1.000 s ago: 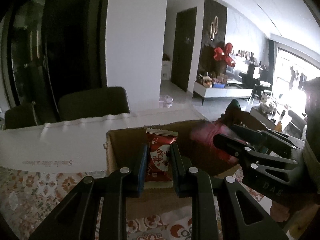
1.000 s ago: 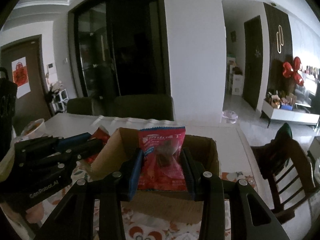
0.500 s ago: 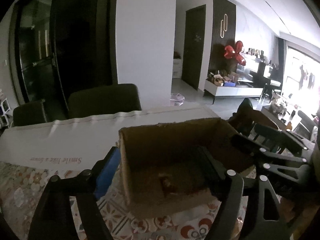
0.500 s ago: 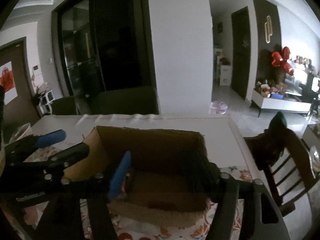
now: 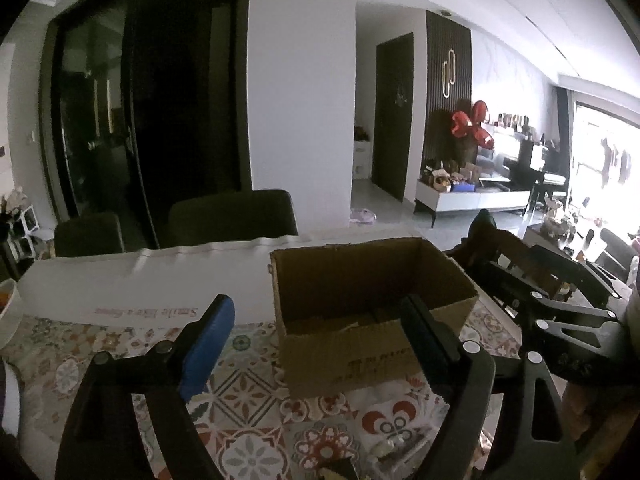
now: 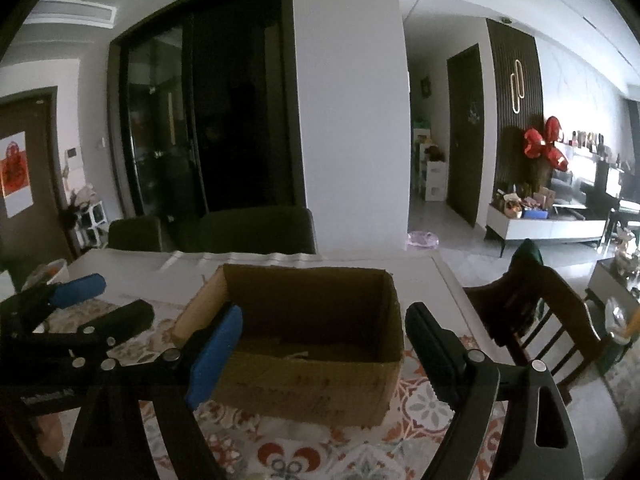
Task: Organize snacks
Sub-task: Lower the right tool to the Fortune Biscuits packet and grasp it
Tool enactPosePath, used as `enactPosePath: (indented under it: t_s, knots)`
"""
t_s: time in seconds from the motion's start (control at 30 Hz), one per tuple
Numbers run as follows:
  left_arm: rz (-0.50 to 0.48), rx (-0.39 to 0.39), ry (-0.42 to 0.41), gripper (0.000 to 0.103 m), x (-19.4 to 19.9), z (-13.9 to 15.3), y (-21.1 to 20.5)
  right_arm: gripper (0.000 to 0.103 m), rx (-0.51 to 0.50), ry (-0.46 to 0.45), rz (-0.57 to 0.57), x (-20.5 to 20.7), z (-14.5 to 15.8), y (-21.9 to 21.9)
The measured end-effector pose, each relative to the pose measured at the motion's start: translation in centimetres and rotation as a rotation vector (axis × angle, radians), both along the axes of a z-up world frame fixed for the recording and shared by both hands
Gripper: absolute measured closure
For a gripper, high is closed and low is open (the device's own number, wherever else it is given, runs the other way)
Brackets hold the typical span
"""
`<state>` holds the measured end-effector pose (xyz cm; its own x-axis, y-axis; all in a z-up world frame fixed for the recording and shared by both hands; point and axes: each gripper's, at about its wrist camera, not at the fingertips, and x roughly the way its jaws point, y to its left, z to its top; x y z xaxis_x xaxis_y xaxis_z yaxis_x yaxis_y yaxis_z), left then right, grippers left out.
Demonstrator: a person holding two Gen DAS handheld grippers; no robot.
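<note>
An open brown cardboard box (image 5: 384,356) stands on the patterned tablecloth; it also shows in the right wrist view (image 6: 320,392). My left gripper (image 5: 316,332) is open and empty, held in front of the box. My right gripper (image 6: 324,344) is open and empty, also in front of the box. The right gripper shows at the right in the left wrist view (image 5: 560,304); the left gripper shows at the left in the right wrist view (image 6: 80,304). The box's inside is dark, and no snack packet is clearly visible in it.
A white paper sheet (image 5: 140,288) covers the far table half. Dark chairs (image 5: 232,220) stand behind the table and a wooden chair (image 6: 540,312) at its right. A white bowl (image 5: 6,312) sits at the left edge.
Both grippers opened and let go of their red snack packets over the box, then drew back from it. The packets are out of sight now.
</note>
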<state>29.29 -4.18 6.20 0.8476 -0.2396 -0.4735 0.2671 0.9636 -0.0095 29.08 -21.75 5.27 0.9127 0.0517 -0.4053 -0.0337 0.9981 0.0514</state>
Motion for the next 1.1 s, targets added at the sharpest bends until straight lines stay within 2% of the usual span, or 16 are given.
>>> enactPosePath:
  t_s: [0.2, 0.47, 0.63, 0.73, 0.87, 1.1]
  knots:
    - [0.018, 0.000, -0.010, 0.018, -2.9, -0.6, 0.4, 0.019, -0.011, -0.024, -0.067, -3.3, 0.0, -0.2]
    - [0.020, -0.005, 0.042, 0.018, -5.8, -2.9, 0.6, 0.019, -0.039, -0.037, -0.095, -7.0, -1.1, 0.3]
    - [0.045, -0.011, 0.083, 0.018, -6.8, -4.9, 0.8, 0.019, -0.032, 0.001, -0.102, -8.5, -3.1, 0.1]
    - [0.041, 0.013, 0.108, 0.018, -7.4, -6.4, 0.6, 0.012, -0.029, 0.043, -0.117, -9.1, -4.7, -0.2]
    - [0.047, 0.052, 0.104, 0.018, -8.5, -8.0, 0.3, 0.012, -0.013, 0.081, -0.138, -9.9, -6.6, -0.8]
    - [0.057, 0.068, 0.111, 0.018, -9.2, -9.5, 0.1, 0.012, 0.006, 0.159, -0.104, -10.6, -8.9, -1.1]
